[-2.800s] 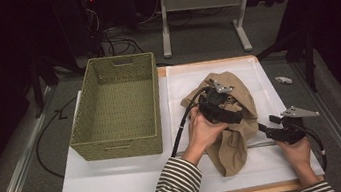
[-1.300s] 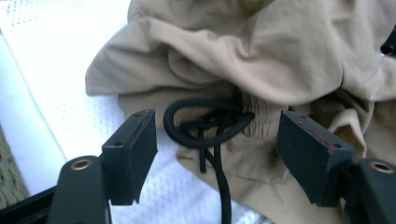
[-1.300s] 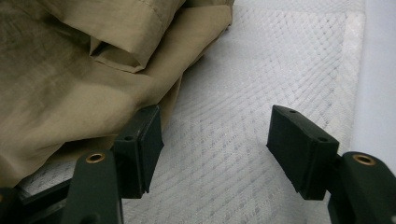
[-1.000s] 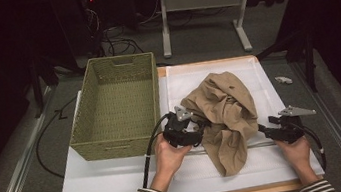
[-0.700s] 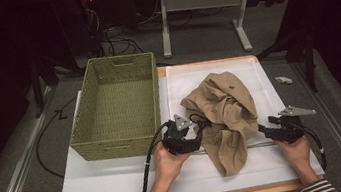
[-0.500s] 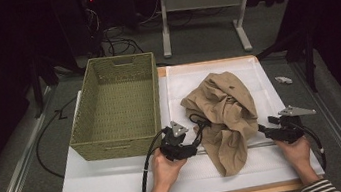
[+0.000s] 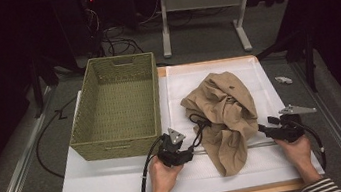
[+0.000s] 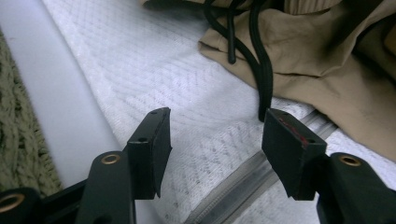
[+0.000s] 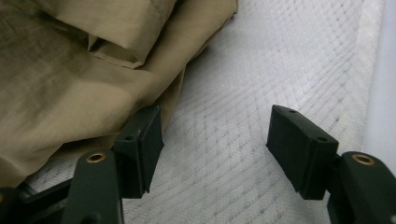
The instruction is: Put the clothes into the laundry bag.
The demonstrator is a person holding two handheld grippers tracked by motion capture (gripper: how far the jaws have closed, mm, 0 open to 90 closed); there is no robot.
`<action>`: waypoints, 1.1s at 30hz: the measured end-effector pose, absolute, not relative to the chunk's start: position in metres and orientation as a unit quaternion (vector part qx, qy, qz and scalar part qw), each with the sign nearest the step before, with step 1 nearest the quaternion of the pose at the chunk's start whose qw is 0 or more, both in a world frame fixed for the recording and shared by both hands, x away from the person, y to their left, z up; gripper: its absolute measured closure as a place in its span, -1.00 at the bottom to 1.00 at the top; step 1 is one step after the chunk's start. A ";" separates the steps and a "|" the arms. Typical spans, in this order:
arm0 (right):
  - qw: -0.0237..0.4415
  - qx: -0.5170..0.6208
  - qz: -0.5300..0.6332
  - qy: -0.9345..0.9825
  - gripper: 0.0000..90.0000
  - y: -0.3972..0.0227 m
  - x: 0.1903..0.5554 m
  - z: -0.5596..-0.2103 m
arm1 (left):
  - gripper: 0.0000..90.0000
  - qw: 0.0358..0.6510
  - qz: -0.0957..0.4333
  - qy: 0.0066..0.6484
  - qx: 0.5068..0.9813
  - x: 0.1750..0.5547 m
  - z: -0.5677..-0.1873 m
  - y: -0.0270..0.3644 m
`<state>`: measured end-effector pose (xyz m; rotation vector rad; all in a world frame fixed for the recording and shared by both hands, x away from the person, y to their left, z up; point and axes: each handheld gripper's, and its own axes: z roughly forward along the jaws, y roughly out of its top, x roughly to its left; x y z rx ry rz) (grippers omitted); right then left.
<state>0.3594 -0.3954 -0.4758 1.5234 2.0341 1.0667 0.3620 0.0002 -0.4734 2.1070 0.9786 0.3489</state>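
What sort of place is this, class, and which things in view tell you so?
Probably a lab or workshop set up for recording: a padded white table on grey carpet, loose cables on the floor behind it, dark surroundings, and a person working a hand-held gripper beside a tan garment.

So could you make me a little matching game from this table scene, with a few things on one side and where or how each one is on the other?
Things:
1. woven basket
2. tan garment
3. left gripper
4. black cord

States:
A. open, holding nothing, low over the white mat
B. empty, at the table's left
C. crumpled in a heap on the white mat
D. lying across the cloth's edge

Pairs: 1-B, 2-C, 3-A, 4-D
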 end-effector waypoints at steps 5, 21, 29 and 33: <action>0.195 0.540 0.378 0.727 -0.23 -0.395 0.359 -0.473 | 0.00 0.384 0.144 0.385 0.827 0.361 -0.478 0.002; 0.218 0.491 0.432 0.724 -0.38 -0.390 0.342 -0.417 | 0.01 0.387 0.162 0.386 0.821 0.359 -0.484 -0.001; 0.203 0.458 0.448 0.740 -0.53 -0.366 0.349 -0.397 | 0.01 0.386 0.164 0.385 0.822 0.359 -0.484 -0.001; 0.202 0.443 0.454 0.746 -0.60 -0.351 0.356 -0.390 | 0.01 0.386 0.164 0.385 0.822 0.359 -0.484 -0.001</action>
